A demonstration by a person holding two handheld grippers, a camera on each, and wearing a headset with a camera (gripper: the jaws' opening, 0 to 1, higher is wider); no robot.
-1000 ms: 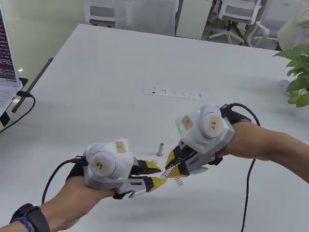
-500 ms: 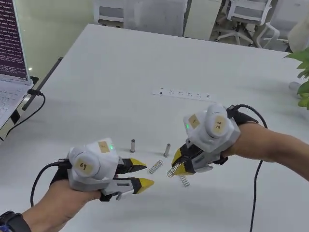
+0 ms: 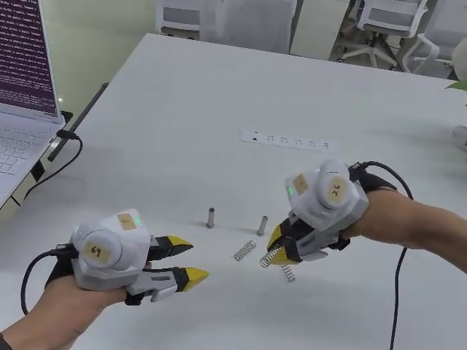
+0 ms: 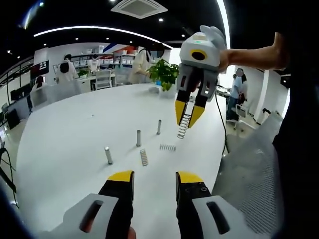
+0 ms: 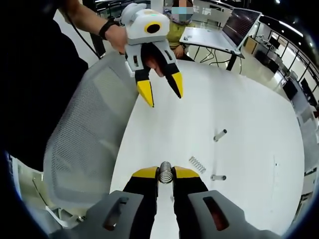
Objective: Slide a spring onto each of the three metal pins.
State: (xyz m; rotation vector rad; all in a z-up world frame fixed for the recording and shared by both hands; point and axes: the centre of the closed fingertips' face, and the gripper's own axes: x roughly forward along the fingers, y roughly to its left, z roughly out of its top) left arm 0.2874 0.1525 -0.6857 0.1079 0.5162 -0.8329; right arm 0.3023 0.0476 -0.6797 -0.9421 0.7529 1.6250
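My right gripper (image 3: 276,248) is shut on a small steel spring (image 3: 271,255), which hangs tilted just above the white table (image 3: 182,109); in its own view the spring (image 5: 165,172) sits end-on between the yellow jaws. My left gripper (image 3: 187,259) is open and holds nothing, well to the left of the right one. Two short metal pins (image 3: 211,217) (image 3: 263,224) stand upright between the grippers. Two loose springs (image 3: 245,250) (image 3: 288,273) lie beside them. In the left gripper view three bare pins (image 4: 108,155) (image 4: 138,138) (image 4: 159,127) stand in a row.
An open laptop (image 3: 22,87) with its cable (image 3: 62,157) sits at the table's left edge. A white power strip (image 3: 292,141) lies beyond the pins. A grey mesh chair (image 5: 84,134) stands at the near edge. Office chairs (image 3: 379,22) are behind the table.
My left gripper has drawn back to the left, away from the right gripper and its spring. The right gripper still grips the spring. The head camera has shifted.
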